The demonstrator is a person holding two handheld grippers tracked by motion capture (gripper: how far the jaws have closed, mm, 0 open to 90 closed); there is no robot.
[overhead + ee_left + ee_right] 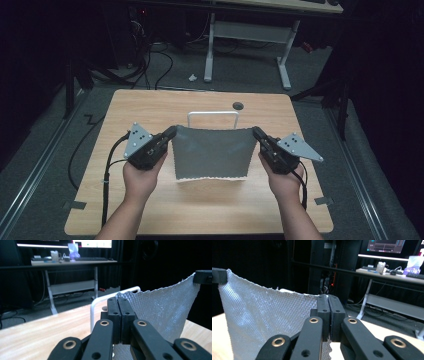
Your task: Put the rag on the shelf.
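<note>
I have the grey cloth [212,152] stretched in the air between my two tools, over the middle of the wooden counter [150,107]. My left hand-held gripper [171,132] is clamped tight on the cloth's upper left corner, and my right hand-held gripper [256,132] is clamped on the upper right corner. In both gripper views I see the black jaws pressed together with the waffle-textured fabric pinched between them. The cloth hangs down from that top edge, its pinked lower edge near the counter surface. Just behind the cloth stands a white wire rack [213,116], an upright hoop on the counter.
</note>
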